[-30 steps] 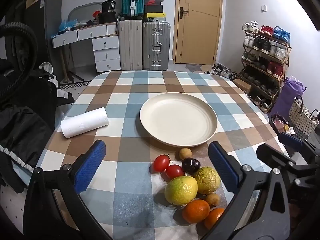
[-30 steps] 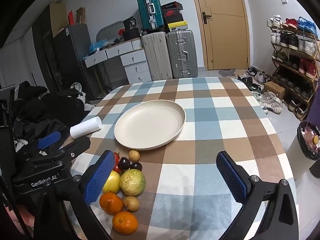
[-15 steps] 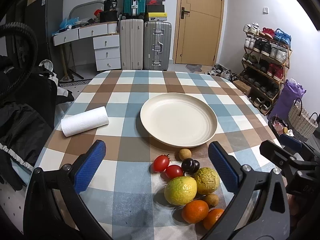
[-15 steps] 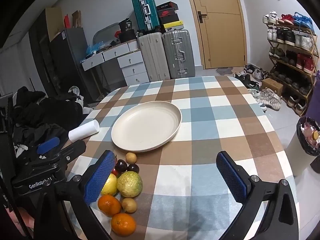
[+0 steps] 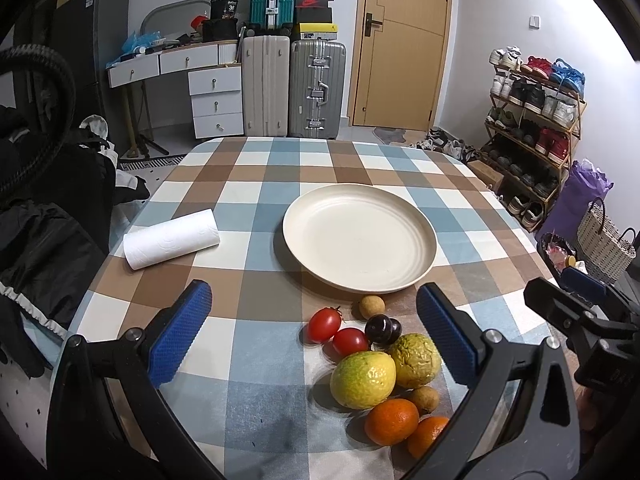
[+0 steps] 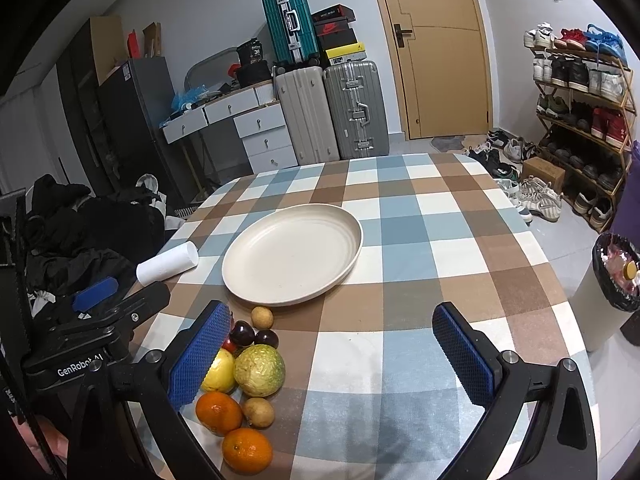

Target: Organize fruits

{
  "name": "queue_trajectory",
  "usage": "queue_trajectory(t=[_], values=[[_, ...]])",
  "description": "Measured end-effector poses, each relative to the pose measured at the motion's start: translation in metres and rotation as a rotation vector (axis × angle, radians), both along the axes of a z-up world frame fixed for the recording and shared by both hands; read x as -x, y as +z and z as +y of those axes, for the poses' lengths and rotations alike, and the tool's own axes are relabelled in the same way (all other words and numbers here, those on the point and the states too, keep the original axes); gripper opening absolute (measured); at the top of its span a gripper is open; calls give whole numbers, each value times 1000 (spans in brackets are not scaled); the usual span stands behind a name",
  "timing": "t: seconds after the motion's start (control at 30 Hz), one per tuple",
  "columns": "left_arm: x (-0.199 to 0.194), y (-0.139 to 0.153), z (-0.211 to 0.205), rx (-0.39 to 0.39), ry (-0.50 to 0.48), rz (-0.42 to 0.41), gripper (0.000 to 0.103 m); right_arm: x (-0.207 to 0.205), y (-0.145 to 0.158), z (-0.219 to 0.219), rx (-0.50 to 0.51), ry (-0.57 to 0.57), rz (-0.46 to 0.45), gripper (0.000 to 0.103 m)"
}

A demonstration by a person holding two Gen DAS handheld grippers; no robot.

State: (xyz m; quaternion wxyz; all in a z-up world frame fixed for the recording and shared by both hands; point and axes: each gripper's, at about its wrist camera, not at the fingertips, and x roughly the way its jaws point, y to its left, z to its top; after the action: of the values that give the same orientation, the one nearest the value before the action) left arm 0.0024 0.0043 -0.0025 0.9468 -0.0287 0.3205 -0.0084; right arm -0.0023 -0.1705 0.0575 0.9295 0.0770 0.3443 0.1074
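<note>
I'm looking across a table (image 5: 256,160) in a blue, brown and white checked cloth, with suitcases (image 5: 316,88), a drawer unit and a wooden door behind it. A black tub on the drawer unit shows "36" (image 6: 256,51); the shoebox print above the suitcases is too small for me to read. The cream plate (image 5: 360,236) sits mid-table with nothing on it, and a paper towel roll (image 5: 172,238) lies on its side well to the left. The fruits cluster just in front of the plate: two cherry tomatoes (image 5: 325,323), a dark plum pair (image 5: 382,329), a small tan fruit (image 5: 371,306), a yellow-green citrus (image 5: 363,379), a rough green fruit (image 5: 416,360) and two oranges (image 5: 391,421). My left gripper (image 5: 316,336) hangs above them, jaws wide and empty. My right gripper (image 6: 332,354) is spread wide too, its left pad (image 6: 199,356) over the cluster. From the right wrist camera I read "GenRobot.AI" (image 6: 80,366) on the left gripper's body.
</note>
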Motion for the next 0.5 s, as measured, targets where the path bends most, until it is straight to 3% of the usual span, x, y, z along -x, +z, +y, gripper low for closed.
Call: queue_trajectory(t=[0.5], values=[[0, -2, 1, -2, 2, -3, 102, 0, 1, -4, -11, -8, -5, 103]])
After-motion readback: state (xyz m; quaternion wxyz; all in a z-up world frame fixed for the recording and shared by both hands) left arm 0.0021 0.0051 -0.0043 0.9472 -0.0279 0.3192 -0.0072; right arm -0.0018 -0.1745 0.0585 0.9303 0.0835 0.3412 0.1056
